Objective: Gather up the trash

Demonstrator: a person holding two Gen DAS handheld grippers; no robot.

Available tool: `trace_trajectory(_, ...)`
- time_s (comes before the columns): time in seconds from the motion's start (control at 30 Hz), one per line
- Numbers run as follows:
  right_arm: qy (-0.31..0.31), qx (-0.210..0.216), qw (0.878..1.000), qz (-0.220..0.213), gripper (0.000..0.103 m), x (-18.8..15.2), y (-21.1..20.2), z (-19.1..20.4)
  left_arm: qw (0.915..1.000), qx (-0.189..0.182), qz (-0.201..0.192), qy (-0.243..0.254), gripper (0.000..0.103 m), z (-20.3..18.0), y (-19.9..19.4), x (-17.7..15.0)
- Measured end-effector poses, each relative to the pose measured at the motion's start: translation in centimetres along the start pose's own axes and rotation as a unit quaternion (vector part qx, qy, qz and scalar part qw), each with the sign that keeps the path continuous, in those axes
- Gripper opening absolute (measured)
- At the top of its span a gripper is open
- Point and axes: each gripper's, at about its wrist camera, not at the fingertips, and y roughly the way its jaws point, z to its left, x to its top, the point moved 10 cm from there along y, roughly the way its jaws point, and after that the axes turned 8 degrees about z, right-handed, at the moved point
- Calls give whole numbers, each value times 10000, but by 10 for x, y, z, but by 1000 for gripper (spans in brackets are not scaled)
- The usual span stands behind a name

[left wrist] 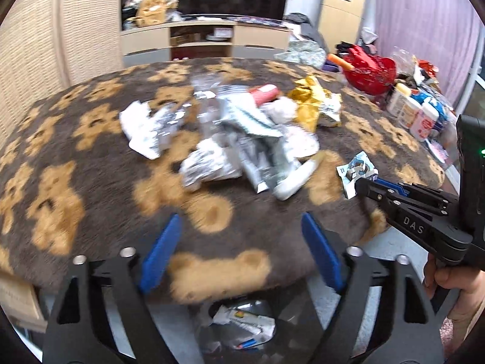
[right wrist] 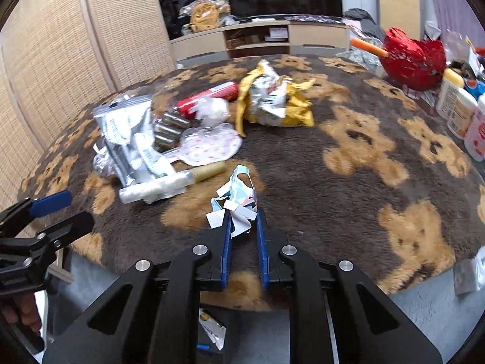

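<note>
Right hand-held gripper pinched nearly closed on a torn blue-and-white wrapper, gripped by its near edge at the front of the worktop, a round top under a brown bear-pattern cover. The left hand-held gripper stands wide apart with nothing between its blue pads, poised short of the main litter heap. A bin already holding scraps shows below the worktop's front edge, between the gripper arms in both wrist views. To complete the step well, the wrapper should be carried clear of the rim before release, since only a thin margin of paper appears clamped and a brush against the pile fabric could strip it loose. The yellow foil bag, red tube and silver pouches remain uncollected; the bottles at the right edge look like keepers rather than trash.
</note>
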Motion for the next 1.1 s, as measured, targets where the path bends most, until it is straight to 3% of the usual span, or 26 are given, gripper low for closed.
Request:
trace_trajectory(0.1, 204, 36, 9998, 81, 17, -2, -3, -12, 9994, -181, -24, 301, 64, -16, 10, 11)
trace_trajectory(0.23, 282, 85, 9995, 120, 17, -3, -4, -19, 9975, -299, 71, 632, 44, -32, 26, 19)
trace_trajectory(0.43, 255, 108, 9995, 148, 17, -4, -3, -20, 9954, -442, 248, 814, 23, -42, 45, 22)
trace_trajectory(0.7, 299, 180, 9993, 165, 17, -7, -4, -22, 9921, -542, 471, 1026, 16, -60, 51, 6)
trace_trajectory(1.1, 264, 265, 9993, 39, 17, -7, -19, -17, 9932, -400, 437, 1000, 11, -64, 36, 2)
